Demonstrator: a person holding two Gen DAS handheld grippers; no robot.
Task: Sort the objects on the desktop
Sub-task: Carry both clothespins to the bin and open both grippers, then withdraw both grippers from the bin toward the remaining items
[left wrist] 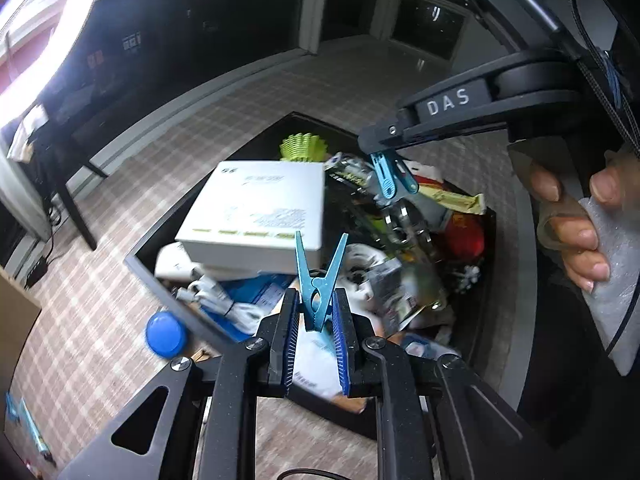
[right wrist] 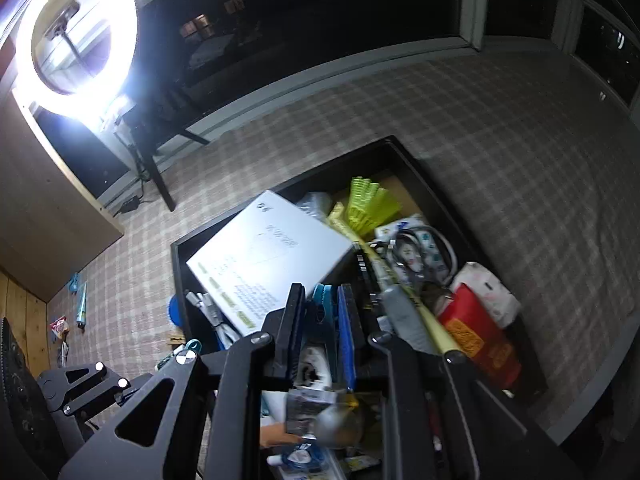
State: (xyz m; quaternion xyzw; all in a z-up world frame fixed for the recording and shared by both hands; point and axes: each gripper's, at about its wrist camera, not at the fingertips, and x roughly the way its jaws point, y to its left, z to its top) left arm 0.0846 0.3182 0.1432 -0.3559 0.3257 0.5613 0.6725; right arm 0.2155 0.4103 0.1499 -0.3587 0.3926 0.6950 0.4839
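While both tools are hovering over black bin (left wrist: 490, 248), my left tool (left wrist: 318, 320) is pinching blue clothespin (left wrist: 320, 280), legs pointing up. My right tool (right wrist: 320, 320) is gripping second blue clothespin (right wrist: 322, 300). White box (left wrist: 260, 208) is lying atop bin clutter; bin is sitting on plaid tabletop (right wrist: 520, 140).

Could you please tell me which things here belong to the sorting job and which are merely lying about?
Part of the job:
- blue plastic clothespin in the left tongs
- second blue clothespin in the right tongs
- black rectangular tray holding the clutter
- white flat cardboard box
- yellow-green pleated fan

Lying about:
- glowing ring light
- checked tablecloth
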